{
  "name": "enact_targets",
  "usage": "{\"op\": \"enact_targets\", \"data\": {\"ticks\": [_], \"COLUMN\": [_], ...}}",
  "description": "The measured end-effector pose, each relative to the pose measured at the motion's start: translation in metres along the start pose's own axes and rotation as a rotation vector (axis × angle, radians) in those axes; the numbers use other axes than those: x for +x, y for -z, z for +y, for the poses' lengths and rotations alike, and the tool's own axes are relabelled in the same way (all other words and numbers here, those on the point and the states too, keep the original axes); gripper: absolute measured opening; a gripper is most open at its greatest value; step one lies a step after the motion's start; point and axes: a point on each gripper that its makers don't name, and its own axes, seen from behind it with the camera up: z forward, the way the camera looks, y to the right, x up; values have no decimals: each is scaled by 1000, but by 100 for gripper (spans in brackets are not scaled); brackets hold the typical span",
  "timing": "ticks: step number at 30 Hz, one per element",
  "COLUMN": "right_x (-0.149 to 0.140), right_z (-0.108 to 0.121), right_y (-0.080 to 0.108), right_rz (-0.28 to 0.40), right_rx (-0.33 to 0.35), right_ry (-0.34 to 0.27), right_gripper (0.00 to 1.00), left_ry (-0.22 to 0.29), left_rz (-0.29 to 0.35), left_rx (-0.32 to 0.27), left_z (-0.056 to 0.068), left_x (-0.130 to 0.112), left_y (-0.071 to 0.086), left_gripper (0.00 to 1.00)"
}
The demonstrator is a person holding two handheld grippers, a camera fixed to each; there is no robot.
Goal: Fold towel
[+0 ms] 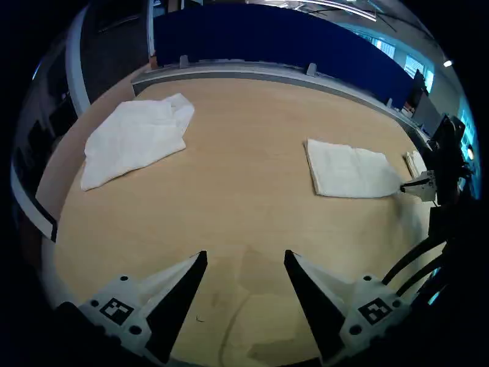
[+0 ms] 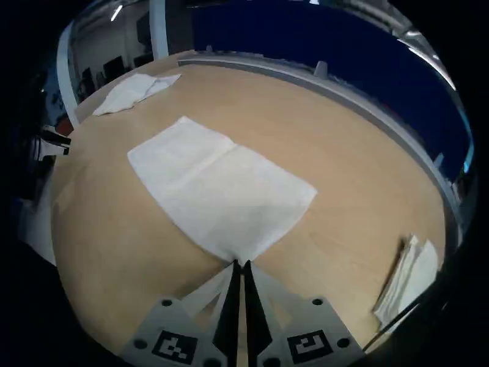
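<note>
right gripper (image 2: pixel 239 264) fingers clenched on towel (image 2: pixel 220 189) corner by bench (image 2: pixel 342 140) near edge | left gripper (image 1: pixel 244 260) fingers released, empty | risk: thin tip pinch slips; single-corner pull skews fold

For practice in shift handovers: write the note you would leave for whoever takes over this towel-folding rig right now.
Left gripper: open, empty, above bare table.
Right gripper: shut on the near corner of the flat towel.
Crumpled towel lies apart, untouched; folded stack sits by the table edge.
Done: corner gripped.
Left: fold the flat towel over, then probably the crumpled one.
</note>
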Motion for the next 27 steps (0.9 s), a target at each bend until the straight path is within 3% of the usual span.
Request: {"op": "enact_targets", "data": {"ticks": [6,15,27], "right_x": [34,92,116], "right_z": [2,-6,-14], "right_y": [14,25,21], "right_rz": [37,83,81], "right_rx": [-4,-5,7], "right_ry": [39,156,217], "right_gripper": [4,4,4], "left_ry": [6,15,42], "left_rz": [9,24,44], "left_rx": [-4,-8,-11], "left_z": [0,-2,-7], "left_x": [2,3,3], "left_y": [4,12,19], "left_gripper": [93,94,93]}}
